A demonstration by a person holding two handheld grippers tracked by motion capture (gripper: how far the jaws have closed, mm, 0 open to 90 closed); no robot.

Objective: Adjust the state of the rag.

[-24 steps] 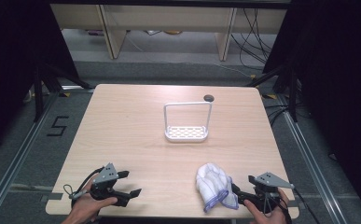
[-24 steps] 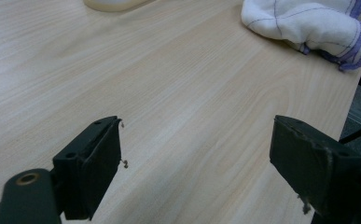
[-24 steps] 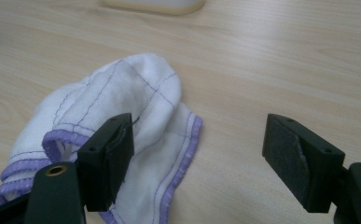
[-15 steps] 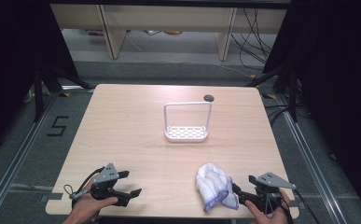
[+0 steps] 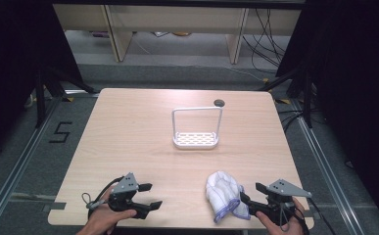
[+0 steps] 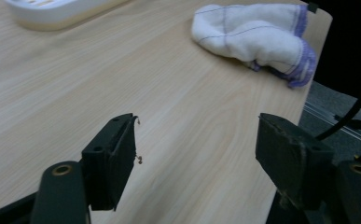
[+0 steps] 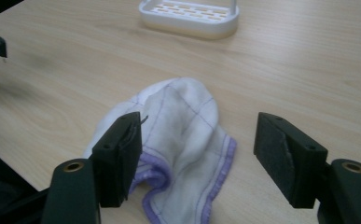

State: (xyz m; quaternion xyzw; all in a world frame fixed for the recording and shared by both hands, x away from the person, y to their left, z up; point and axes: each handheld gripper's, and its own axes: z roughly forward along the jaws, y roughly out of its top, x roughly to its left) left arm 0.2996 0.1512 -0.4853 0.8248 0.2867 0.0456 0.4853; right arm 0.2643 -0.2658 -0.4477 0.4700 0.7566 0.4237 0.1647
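A crumpled white cloth with a purple hem [image 5: 224,195] lies near the table's front edge, right of centre. My right gripper [image 5: 249,192] sits just right of it, open, jaws pointing left at the cloth. In the right gripper view the cloth [image 7: 178,126] lies on the table beyond the wide-apart jaws of the right gripper [image 7: 197,154], with nothing pinched. My left gripper [image 5: 152,195] rests open at the front left, empty. The left gripper view has the left gripper [image 6: 197,154] over bare wood, and the cloth [image 6: 257,37] is farther off.
A white slotted tray with a tall wire hoop [image 5: 196,129] stands at the middle of the wooden table [image 5: 128,137]; it is also in the right gripper view as the tray [image 7: 190,18]. A small round hole [image 5: 219,103] is near the far edge. Dark floor surrounds the table.
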